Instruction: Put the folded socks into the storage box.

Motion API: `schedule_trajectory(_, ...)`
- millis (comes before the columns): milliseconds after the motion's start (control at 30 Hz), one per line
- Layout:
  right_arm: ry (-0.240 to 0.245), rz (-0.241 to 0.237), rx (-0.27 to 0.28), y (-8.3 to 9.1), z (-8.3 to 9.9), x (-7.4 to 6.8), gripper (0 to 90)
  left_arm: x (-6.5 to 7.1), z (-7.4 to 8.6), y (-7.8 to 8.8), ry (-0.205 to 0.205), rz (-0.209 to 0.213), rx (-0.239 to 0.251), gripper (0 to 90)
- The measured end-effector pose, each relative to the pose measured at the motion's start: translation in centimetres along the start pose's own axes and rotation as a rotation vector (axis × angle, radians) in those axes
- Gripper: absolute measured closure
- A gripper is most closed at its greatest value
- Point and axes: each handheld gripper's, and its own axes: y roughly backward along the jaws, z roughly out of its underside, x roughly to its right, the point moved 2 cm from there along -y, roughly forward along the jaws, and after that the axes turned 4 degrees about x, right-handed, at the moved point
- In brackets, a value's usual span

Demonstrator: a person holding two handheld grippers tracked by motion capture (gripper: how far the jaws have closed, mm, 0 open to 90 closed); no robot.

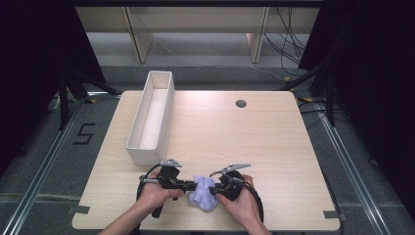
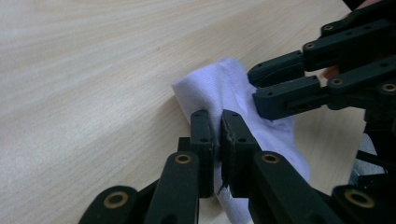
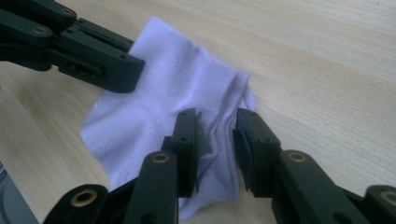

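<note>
Left gripper [image 2: 218, 140]: jaws pinched nearly together on a fold of the pale lilac sock [image 1: 203, 194], at the sock's left side.
Right gripper [image 3: 217, 140]: jaws about half open around the ribbed cuff at the sock's right side; the cloth bunches between them, though I cannot tell whether the pads really press it.
Sock: crumpled on the tabletop [image 1: 244, 137] between the two grippers, near the tabletop's front edge.
Risk: if the hands draw apart, the thin fold could slip from the left jaws, or the cuff could slide out of the looser right jaws, leaving the sock twisted rather than spread.
Surface: light wood-grain tabletop with a small dark round hole [image 1: 241, 103] far beyond the sock.
Box: long open white box [image 1: 151, 115], behind and left of the sock.
Room: grey floor, dark curtains at both sides, cables beyond.
</note>
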Motion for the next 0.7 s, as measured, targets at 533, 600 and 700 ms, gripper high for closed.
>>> schedule_trajectory(533, 0.138, -0.08, 0.098, 2.0, -3.1, 0.0, 50.2, 1.6, -1.2, 1.0, -0.162, 0.045, -0.046, 83.6)
schedule_trajectory(600, 0.168, -0.106, 0.053, 2.1, -3.3, 0.1, 49.8, 1.8, -1.4, 1.3, -0.197, 0.05, -0.06, 83.6)
schedule_trajectory(700, 0.193, -0.153, 0.049, 1.9, -3.4, 0.1, 48.8, 2.0, -1.5, 1.5, -0.239, 0.064, -0.075, 83.6)
